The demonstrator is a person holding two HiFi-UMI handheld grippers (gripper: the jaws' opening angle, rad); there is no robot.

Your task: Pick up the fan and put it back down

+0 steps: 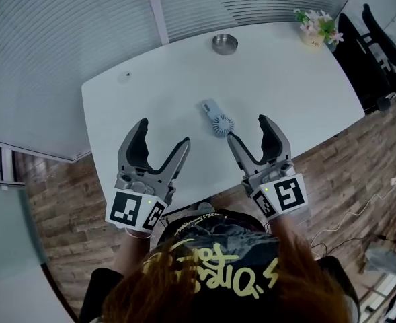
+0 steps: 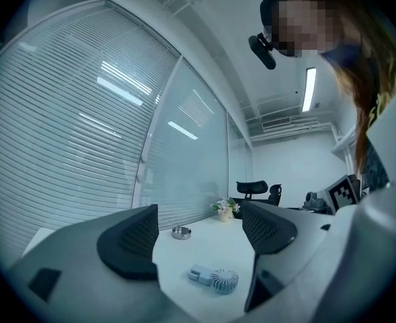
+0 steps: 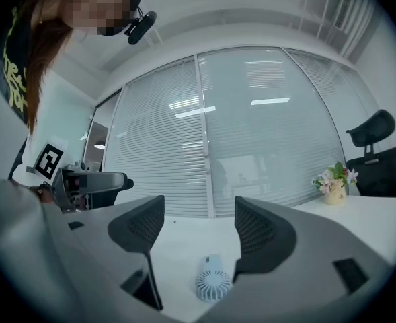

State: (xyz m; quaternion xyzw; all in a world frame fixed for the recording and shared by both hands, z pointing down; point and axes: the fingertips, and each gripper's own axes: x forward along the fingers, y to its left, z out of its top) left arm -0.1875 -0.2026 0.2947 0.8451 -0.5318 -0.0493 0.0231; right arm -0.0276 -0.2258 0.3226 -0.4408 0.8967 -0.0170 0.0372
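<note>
A small pale-blue hand fan (image 1: 218,119) lies flat on the white table (image 1: 164,93), round grille toward me, handle pointing away. It also shows low in the left gripper view, fan (image 2: 214,278), and between the jaws in the right gripper view, fan (image 3: 212,282). My right gripper (image 1: 246,129) is open just on the near side of the fan, its left fingertip close to the grille, touching nothing. My left gripper (image 1: 163,134) is open over bare table, well left of the fan.
A metal ashtray (image 1: 224,44) sits at the table's far edge. A flower pot (image 1: 314,28) stands at the far right corner. A black office chair (image 1: 379,46) is beyond the right edge. Glass walls with blinds run behind the table; wood floor lies below.
</note>
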